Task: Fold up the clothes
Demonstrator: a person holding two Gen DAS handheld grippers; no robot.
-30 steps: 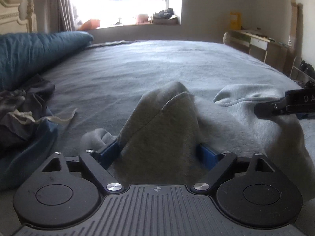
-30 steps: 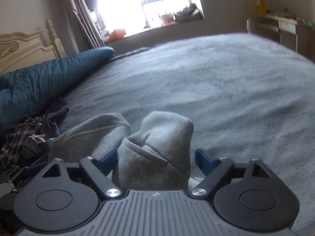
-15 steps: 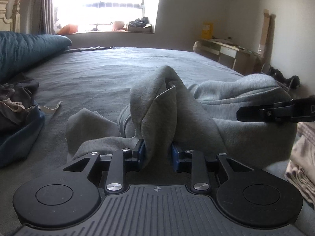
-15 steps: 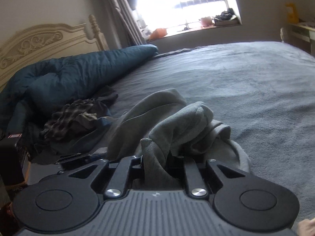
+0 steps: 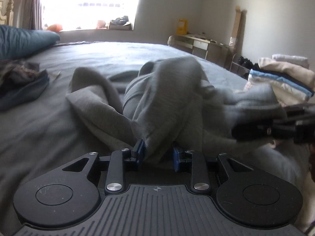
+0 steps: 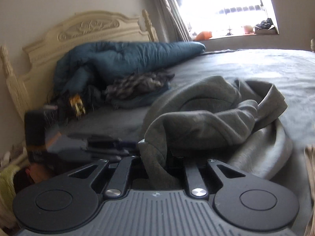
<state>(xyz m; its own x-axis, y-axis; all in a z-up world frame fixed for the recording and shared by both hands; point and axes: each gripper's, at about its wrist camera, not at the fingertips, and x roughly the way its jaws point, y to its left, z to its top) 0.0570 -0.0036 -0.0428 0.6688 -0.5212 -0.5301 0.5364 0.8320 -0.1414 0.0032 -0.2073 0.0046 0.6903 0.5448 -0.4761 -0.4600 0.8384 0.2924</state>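
A: Where, relative to the bed (image 5: 118, 59)?
B: Grey sweatshirt (image 5: 167, 102) bunched mid-mattress, stretched sideways between grippers.
A: Grips?
B: Left gripper (image 5: 158, 151) pinching one bunch, jaws easing slightly; right gripper (image 6: 157, 157) clamped on another.

2 tongs (image 5: 158, 153), 1 grey sweatshirt (image 5: 167, 98), 1 blue duvet (image 6: 126, 59), 1 folded stack (image 5: 283, 78).

Bright window (image 5: 90, 4) (overexposed) behind grey bed (image 5: 122, 55), cream headboard (image 6: 86, 29).
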